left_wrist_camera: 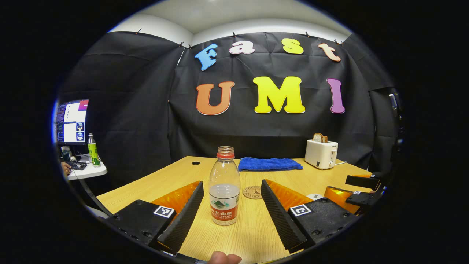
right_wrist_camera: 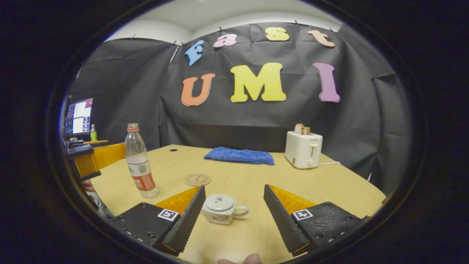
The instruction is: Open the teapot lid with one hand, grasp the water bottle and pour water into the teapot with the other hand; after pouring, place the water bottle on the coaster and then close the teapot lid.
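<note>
Nearest in the left gripper view, my left gripper (left_wrist_camera: 230, 214) has its jaws spread wide, and the water bottle (left_wrist_camera: 224, 186) stands upright on the wooden table (left_wrist_camera: 253, 234) between the two fingers, touched by neither. The bottle is uncapped and holds water in its lower part. Just behind it, slightly to the right, I see the round coaster (left_wrist_camera: 253, 192) lying flat and bare. In the right gripper view, my right gripper (right_wrist_camera: 232, 216) is likewise wide open, and the small white teapot (right_wrist_camera: 221, 208) sits between its fingers, closer to the left one but free of both; its lid (right_wrist_camera: 220, 201) is on and its handle points right. In that view the bottle stands well off to the left and the coaster lies between bottle and teapot, farther back. Toward the far edge of the table I see a folded blue towel (right_wrist_camera: 240, 155) and, to its right, a white toaster (right_wrist_camera: 303, 149) with a slice of bread (right_wrist_camera: 302, 128) in it.
</note>
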Demonstrator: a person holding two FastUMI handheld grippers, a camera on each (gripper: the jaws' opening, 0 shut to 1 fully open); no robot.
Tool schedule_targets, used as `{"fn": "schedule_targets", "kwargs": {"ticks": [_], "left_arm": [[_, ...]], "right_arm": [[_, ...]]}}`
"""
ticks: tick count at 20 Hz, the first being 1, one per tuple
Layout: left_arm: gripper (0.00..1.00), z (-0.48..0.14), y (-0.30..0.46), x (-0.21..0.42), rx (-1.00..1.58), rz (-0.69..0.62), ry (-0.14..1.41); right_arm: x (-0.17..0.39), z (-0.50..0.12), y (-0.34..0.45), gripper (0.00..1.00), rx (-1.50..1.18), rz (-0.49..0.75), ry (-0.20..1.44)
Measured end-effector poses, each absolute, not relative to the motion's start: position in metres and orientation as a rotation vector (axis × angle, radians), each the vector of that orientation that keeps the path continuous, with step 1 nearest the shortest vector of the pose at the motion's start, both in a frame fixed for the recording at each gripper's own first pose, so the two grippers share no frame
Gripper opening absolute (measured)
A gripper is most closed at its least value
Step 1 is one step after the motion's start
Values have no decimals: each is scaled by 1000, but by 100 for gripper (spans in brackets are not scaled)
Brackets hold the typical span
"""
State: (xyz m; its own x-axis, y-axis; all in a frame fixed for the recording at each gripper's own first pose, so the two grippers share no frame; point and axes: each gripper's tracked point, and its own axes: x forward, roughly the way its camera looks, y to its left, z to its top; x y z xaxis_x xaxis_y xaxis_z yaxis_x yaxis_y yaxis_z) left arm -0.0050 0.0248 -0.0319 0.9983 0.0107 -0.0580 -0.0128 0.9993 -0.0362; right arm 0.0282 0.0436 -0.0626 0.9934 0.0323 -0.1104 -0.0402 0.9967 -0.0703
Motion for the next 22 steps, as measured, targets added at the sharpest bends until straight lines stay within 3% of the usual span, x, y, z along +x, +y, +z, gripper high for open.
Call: {"fn": "schedule_targets", "kwargs": {"ticks": [6, 8, 9, 14, 16, 18, 20, 22], "left_arm": [[98, -41, 45, -6, -80, 36, 75], [98, -44, 52, -7, -81, 44, 82], [98, -46, 55, -5, -82, 48, 86], [99, -52, 62, -2, -98, 52, 94], [99, -52, 60, 1, -94, 44, 97], [99, -55, 58, 2, -91, 38, 100], [99, -56, 57, 3, -94, 32, 103], [99, -59, 56, 3, -95, 28, 109]], "right_arm": [[66, -69, 59, 96, -59, 38, 116], [77, -78, 66, 92, -60, 41, 129], [80, -81, 67, 76, -63, 36, 138], [85, -91, 66, 39, -70, 22, 176], [90, -93, 66, 7, -81, 3, 176], [85, -90, 66, 9, -81, 8, 172], [84, -91, 66, 0, -89, 14, 169], [84, -86, 68, 0, -81, 21, 159]]}}
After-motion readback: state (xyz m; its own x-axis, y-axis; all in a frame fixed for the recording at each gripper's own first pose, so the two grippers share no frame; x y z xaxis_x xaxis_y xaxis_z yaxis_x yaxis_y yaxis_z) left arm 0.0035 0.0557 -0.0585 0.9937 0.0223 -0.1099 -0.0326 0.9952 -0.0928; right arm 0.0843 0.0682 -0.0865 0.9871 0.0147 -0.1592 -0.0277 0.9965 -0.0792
